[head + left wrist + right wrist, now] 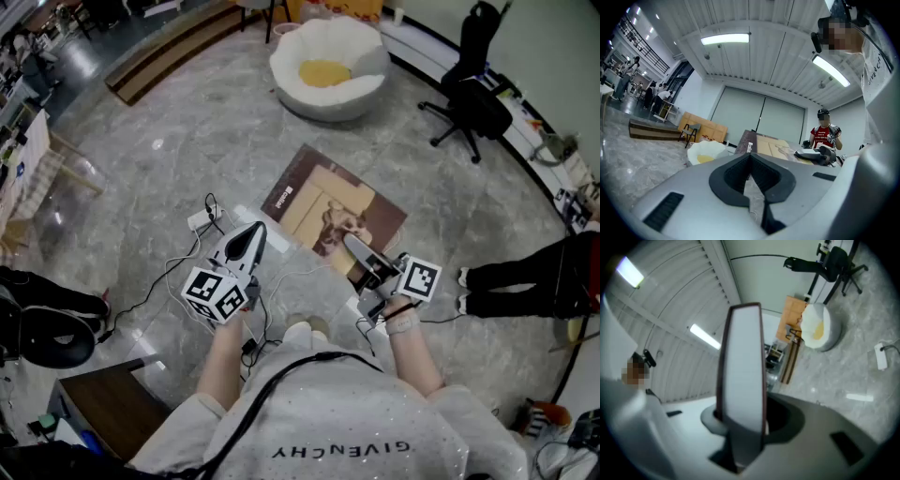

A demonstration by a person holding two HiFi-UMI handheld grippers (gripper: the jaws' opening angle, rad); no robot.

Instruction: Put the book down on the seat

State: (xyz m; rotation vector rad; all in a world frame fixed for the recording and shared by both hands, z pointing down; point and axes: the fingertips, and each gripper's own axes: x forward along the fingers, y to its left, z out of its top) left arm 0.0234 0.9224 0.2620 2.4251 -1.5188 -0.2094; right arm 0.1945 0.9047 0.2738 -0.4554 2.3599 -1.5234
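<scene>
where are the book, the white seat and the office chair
book (323,202), head view, front cover
white seat (364,58), head view, right rim
office chair (480,42), head view, backrest

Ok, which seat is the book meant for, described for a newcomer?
On the grey marble floor, look to the top centre of the head view, beyond the brown book held in the right hand-held gripper. The seat is the low, round, white cushion with a yellow middle, unlike the black wheeled office chair nearby.
</scene>
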